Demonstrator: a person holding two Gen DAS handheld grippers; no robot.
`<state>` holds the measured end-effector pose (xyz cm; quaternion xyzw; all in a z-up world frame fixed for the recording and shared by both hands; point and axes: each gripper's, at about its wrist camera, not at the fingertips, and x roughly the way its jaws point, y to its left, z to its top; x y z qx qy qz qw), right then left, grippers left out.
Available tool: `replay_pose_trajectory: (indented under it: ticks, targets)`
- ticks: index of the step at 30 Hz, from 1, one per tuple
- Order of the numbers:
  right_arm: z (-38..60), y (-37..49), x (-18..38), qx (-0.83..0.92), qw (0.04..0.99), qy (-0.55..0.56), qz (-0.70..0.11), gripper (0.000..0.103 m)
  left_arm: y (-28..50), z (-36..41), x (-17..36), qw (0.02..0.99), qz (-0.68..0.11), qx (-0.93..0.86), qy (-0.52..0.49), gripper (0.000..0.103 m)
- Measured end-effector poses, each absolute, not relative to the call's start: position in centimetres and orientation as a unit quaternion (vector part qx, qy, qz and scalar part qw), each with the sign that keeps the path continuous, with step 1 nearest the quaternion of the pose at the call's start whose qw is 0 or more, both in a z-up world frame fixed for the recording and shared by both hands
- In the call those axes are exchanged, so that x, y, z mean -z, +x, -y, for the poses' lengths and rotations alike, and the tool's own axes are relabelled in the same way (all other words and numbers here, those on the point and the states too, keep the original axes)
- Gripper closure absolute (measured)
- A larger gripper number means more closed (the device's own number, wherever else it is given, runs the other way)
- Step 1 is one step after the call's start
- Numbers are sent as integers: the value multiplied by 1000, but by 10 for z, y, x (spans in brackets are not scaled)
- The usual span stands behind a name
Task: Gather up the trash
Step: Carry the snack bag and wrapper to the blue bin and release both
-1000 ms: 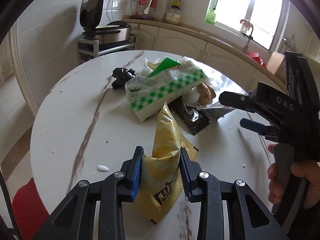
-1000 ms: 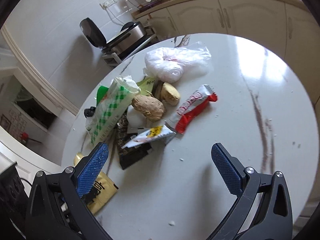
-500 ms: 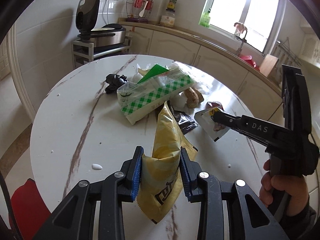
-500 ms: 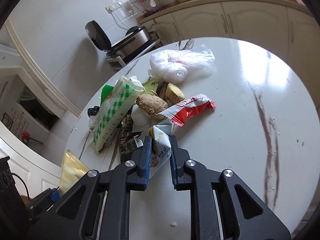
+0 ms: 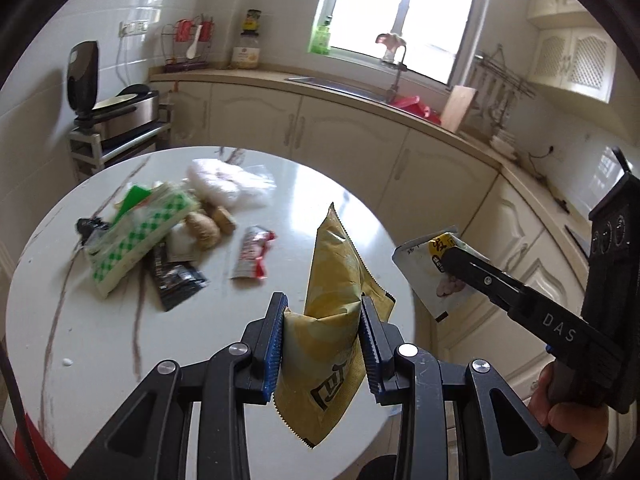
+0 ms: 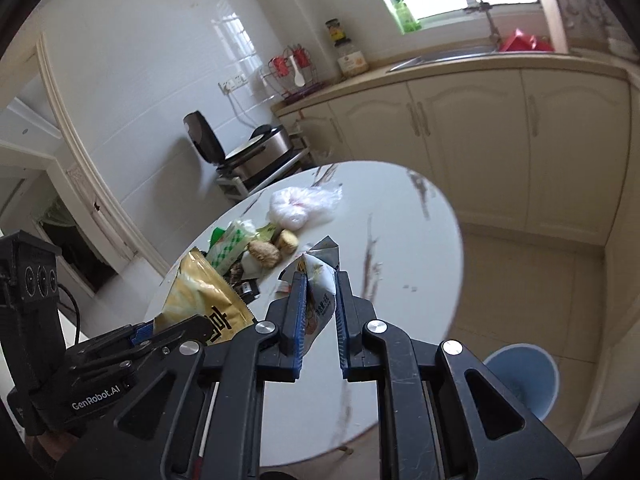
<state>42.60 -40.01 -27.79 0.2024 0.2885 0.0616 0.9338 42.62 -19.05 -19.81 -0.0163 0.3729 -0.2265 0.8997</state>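
Observation:
My left gripper is shut on a crumpled yellow snack bag, held in the air over the near edge of the round white table. My right gripper is shut on a white wrapper, lifted off the table. In the left wrist view that white wrapper hangs past the table's right edge, with the right gripper clamped on it. The yellow bag also shows at the left of the right wrist view. More trash lies on the table: a green-checked pack, a black wrapper, a red-and-white wrapper.
A clear plastic bag and brown lumps lie in the pile. A blue bin stands on the floor right of the table. Cream cabinets and a sink counter run behind. An electric griddle sits on a rack at the left.
The right gripper closed on the white wrapper and lifted it off the table. Both grippers have risen and swung right, carrying their wrappers away from the pile.

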Motion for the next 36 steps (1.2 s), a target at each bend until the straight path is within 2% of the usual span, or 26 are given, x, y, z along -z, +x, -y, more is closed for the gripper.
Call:
replay_pose_trajectory:
  ticks: [6,11,18,20,22,27,29,33,36]
  targets:
    - [484,383,287,42,939,203,-275,90,448,300,203,868,-394,301,30,72]
    - [542,369,317,111,924,218,-295,90,475,381,233,831,-428,347,76,72]
    - [598,373,371,146,898,249,-332,90,527,443,284,803,-466,355,107,68]
    - [607,377,382,153,893,253,-340,90,543,453,294,805,-466,349,113,54]
    - [613,380,392,156,888,257,-347,90,559,462,299,813,-462,335,116,29]
    - [619,391,411,151,882,266,-358,89,564,453,291,834,-446,308,108,24]
    - [619,394,418,149,883,267,-356,83,558,449,283,839,-439,299,117,24]
    - [613,391,415,147,884,275,-349,58,541,443,266,849,-419,298,123,22]
    - [604,384,402,142,890,269,-339,55,513,423,251,859,-400,297,116,19]
